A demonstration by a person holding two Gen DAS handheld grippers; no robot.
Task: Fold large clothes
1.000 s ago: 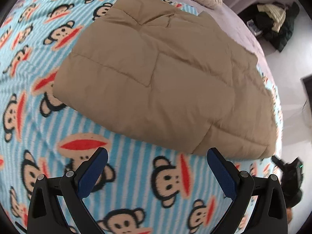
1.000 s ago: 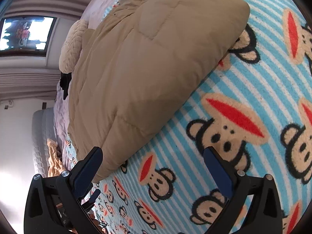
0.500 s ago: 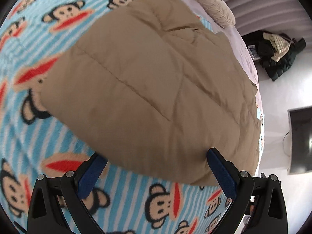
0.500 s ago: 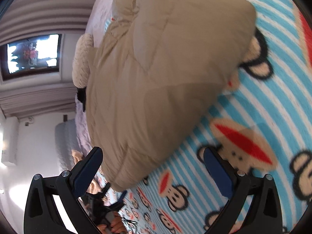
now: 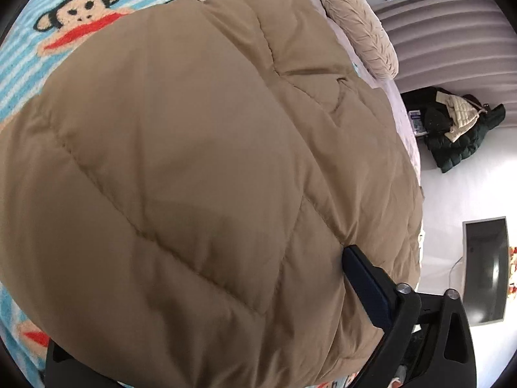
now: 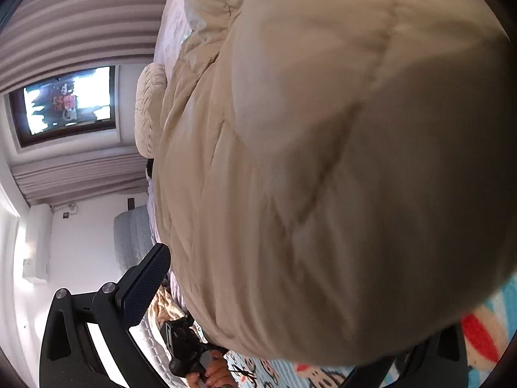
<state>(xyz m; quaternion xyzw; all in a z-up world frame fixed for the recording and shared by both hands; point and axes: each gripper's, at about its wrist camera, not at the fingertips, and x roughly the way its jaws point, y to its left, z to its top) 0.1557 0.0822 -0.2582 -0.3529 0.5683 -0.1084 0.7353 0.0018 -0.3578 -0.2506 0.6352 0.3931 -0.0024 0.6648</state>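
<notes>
A big tan quilted garment [image 5: 194, 161] lies on a blue striped monkey-print blanket [image 5: 42, 64] spread over the bed. My left gripper [image 5: 258, 258] straddles the garment's near edge with puffy fabric between its closing jaws. Only its right finger [image 5: 365, 287] shows; the fabric hides the left one. In the right wrist view the same garment [image 6: 323, 177] fills the picture. My right gripper [image 6: 255, 252] stands open around another part of that edge. Its left finger [image 6: 145, 284] is clear of the cloth and the right finger is buried under it.
A cream pillow [image 5: 362, 29] sits at the bed's far end by grey curtains [image 5: 452, 32]. Dark jackets [image 5: 452, 129] are piled on the white floor, near a dark screen [image 5: 484, 268]. A hand [image 6: 213, 371] holding the other gripper shows low in the right wrist view.
Both grippers have come forward and down onto the garment's near edge. The tan fabric now fills both views and covers one finger of each gripper.
</notes>
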